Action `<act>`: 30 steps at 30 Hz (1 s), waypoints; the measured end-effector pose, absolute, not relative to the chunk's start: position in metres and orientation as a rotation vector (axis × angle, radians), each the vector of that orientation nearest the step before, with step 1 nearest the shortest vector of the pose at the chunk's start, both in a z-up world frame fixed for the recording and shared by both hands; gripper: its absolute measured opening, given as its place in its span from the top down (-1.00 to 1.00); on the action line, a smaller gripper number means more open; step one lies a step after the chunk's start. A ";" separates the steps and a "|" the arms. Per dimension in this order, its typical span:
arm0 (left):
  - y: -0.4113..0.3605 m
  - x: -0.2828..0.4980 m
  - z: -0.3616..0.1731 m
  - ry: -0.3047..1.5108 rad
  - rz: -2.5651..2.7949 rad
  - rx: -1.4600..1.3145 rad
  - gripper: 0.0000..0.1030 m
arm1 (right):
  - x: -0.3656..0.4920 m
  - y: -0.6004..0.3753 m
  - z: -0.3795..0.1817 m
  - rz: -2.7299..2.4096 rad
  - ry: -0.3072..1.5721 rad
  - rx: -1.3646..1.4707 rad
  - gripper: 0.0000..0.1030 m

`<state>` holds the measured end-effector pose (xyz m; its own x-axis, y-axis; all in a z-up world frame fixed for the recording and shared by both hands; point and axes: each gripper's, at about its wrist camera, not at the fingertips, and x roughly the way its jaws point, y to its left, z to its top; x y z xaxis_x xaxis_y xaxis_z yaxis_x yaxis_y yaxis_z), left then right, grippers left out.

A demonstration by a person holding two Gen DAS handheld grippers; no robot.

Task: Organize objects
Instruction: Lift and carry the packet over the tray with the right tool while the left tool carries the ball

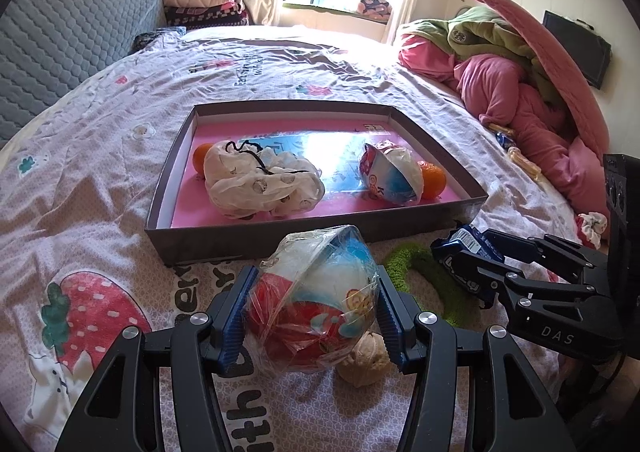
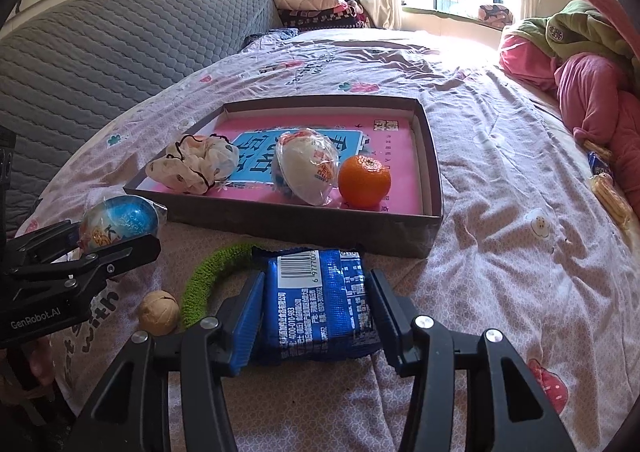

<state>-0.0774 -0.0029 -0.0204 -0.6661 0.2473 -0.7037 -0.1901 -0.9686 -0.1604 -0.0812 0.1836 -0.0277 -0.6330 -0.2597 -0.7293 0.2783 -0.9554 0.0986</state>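
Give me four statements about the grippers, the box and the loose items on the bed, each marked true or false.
1. The left gripper holds a plastic-wrapped egg toy. True.
2. The right gripper is empty. False: it clamps a blue snack packet.
3. The walnut lies inside the box. False: it lies on the bedsheet, outside.
4. An orange sits in the box beside another wrapped egg. True.

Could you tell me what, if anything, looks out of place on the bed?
A few snack packets lie loose beside the pink bedding, far from the tray. A walnut-like ball and green fuzzy loop also sit outside it.
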 end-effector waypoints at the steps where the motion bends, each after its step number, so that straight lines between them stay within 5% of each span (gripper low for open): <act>1: -0.003 -0.077 -0.020 -0.107 2.667 -1.138 -0.12 | -0.081 0.184 -0.027 -2.597 0.026 1.150 0.00; 30: -0.009 -0.082 0.035 -0.098 2.743 -0.955 -0.12 | -0.072 0.168 0.049 -2.689 0.070 0.811 0.00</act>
